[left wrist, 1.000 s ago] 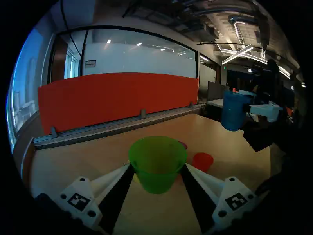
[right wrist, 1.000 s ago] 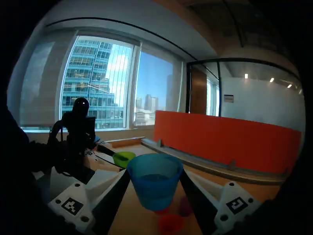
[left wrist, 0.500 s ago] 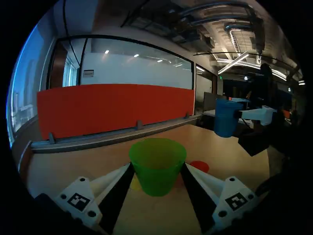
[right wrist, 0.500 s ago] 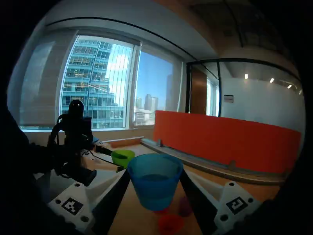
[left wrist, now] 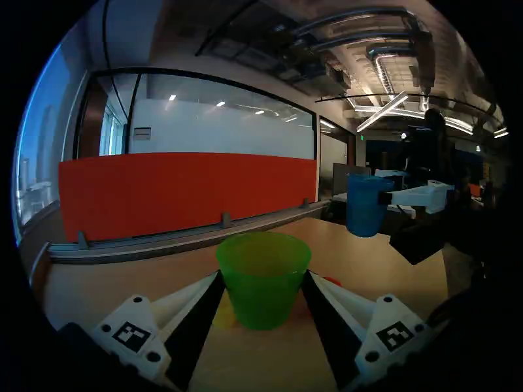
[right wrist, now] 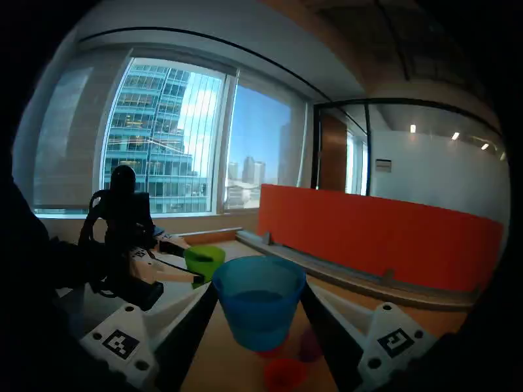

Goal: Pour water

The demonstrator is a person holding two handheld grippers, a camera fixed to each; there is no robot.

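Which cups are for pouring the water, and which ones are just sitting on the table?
For the job:
blue cup with water in it, held in the right gripper
green cup, held in the left gripper

Just lying about:
small red cup on the table
small purple cup beside it
yellow thing, half hidden by the green cup

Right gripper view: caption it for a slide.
Right gripper holds a blue cup of water; left gripper holds a green cup.
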